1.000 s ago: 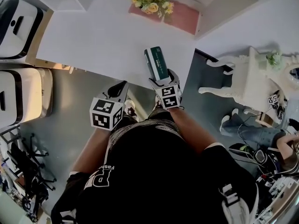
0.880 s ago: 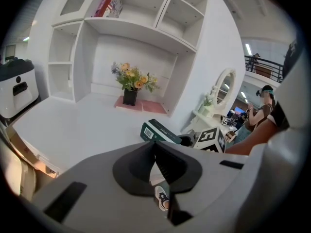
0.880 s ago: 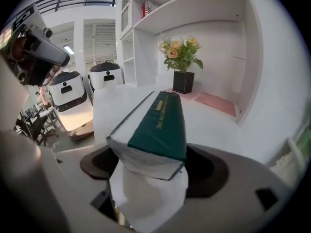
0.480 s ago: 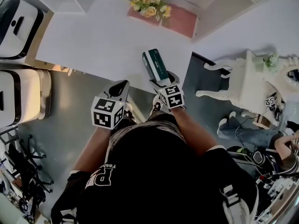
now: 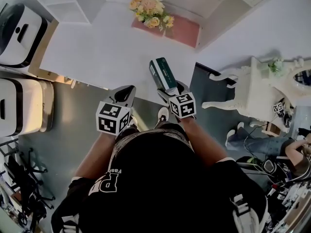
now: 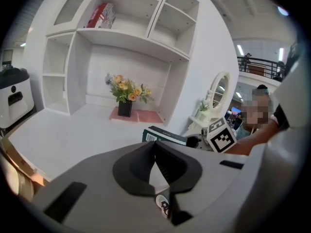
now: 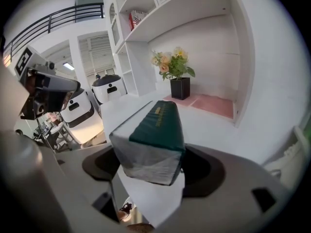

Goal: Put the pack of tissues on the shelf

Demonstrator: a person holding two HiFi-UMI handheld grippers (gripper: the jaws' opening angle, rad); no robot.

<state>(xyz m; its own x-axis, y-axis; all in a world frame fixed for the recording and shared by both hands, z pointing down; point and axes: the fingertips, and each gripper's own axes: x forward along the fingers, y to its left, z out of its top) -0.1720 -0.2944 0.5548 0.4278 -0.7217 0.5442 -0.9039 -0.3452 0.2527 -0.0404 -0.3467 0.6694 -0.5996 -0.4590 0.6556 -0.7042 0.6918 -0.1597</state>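
The green pack of tissues (image 5: 163, 73), clamped at its near end by the right gripper (image 5: 170, 86), whose jaws have just been closing on it, has been lifted clear of the white counter (image 5: 97, 47) toward the shelf (image 6: 131, 37), while the left gripper (image 5: 128, 89) is carried closed and empty.

right gripper (image 5: 171, 87) closing — tissues (image 5: 162, 72) between, both raised

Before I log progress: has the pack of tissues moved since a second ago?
Yes, slightly. In the head view the pack of tissues has crept a little closer to the pink mat, up and to the right.
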